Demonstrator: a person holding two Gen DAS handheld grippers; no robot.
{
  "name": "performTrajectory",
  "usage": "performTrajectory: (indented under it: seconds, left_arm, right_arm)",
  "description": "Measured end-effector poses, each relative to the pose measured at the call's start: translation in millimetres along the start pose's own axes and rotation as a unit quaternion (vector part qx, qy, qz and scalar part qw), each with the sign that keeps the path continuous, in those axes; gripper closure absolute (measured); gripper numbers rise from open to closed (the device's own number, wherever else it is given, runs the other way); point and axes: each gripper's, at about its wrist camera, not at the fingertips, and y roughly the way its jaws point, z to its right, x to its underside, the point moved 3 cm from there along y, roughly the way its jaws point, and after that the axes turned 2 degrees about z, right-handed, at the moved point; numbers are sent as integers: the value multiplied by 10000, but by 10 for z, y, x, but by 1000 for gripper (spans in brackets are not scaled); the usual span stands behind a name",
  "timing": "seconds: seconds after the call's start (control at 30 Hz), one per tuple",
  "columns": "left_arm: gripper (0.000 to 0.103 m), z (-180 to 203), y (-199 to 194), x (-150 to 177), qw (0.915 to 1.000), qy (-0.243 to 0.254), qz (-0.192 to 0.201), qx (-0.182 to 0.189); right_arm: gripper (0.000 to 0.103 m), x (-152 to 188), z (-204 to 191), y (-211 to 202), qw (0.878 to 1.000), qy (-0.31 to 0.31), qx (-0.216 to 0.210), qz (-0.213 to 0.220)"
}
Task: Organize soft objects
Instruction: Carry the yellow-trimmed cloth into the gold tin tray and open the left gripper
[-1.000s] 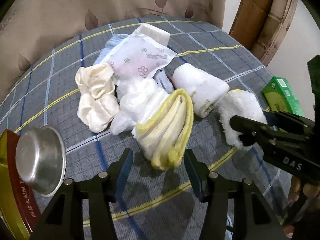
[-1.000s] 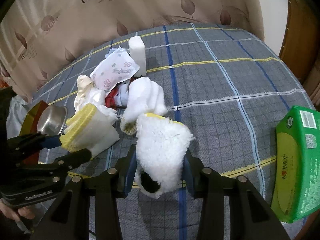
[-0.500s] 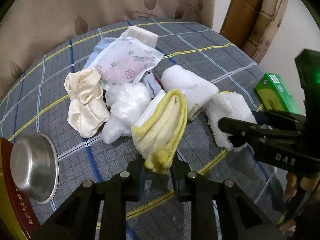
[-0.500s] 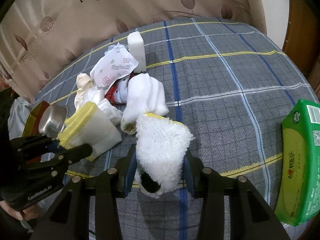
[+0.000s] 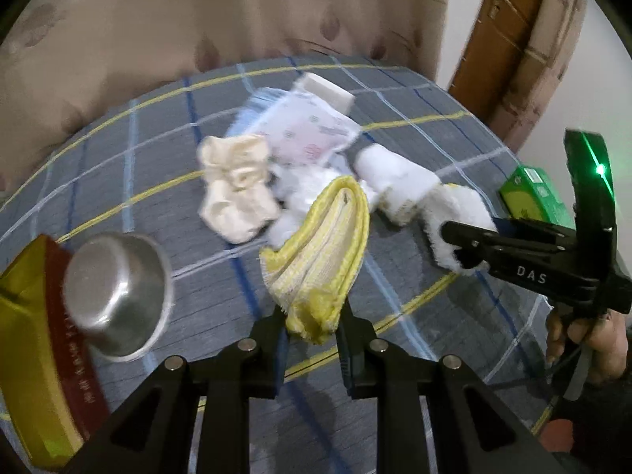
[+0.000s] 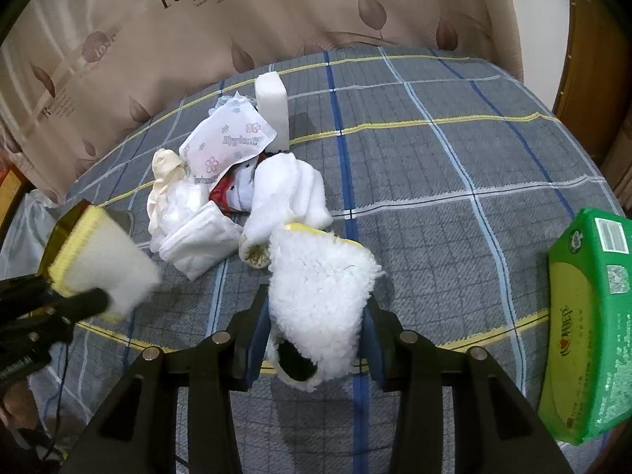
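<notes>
Left gripper (image 5: pixel 312 326) — jaws clamped on the near end of a folded yellow-edged white cloth (image 5: pixel 320 252), which juts forward from the fingers, clear of the grey plaid bedspread (image 5: pixel 414 126). Right gripper (image 6: pixel 316 349) — jaws pressed on a fluffy white fleece mitt with yellow trim (image 6: pixel 320 288), which lies on the bedspread directly ahead of the fingers. Beyond both grippers, a loose heap: cream satin scrunchie (image 5: pixel 235 185), rolled white towel (image 6: pixel 290 193), floral-printed white wrapper pack (image 6: pixel 229 142), white foam block (image 6: pixel 270 106) at the far edge. Left of the left gripper: upturned steel bowl (image 5: pixel 118 292) on a red-and-gold tin (image 5: pixel 35 355). Right of the right gripper: green tissue pack (image 6: pixel 588 316).
</notes>
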Motion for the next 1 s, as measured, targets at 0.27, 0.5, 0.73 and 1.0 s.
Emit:
performTrajectory:
  seconds: [0.27,0.5,0.73,1.0]
  left_arm:
    - [82,-597,-269,70,9964,-678,137,-497]
    - [82,-1294,-524,216,9860,-1255,193,-1079]
    - [82,-1949,-679,452,9708,-1786,138,-1593]
    - [82,-2373,-787,723,9594,-2168,110,-1802]
  right_arm:
    - [64,-11,-5,-80,9998,-37,104,162]
    - [64,-16,-8,-96,9995,-64,218,224]
    - [64,-25,6,-112,9989,-75,369,292]
    - [64,-54,13,-170,9967,-109,668,455]
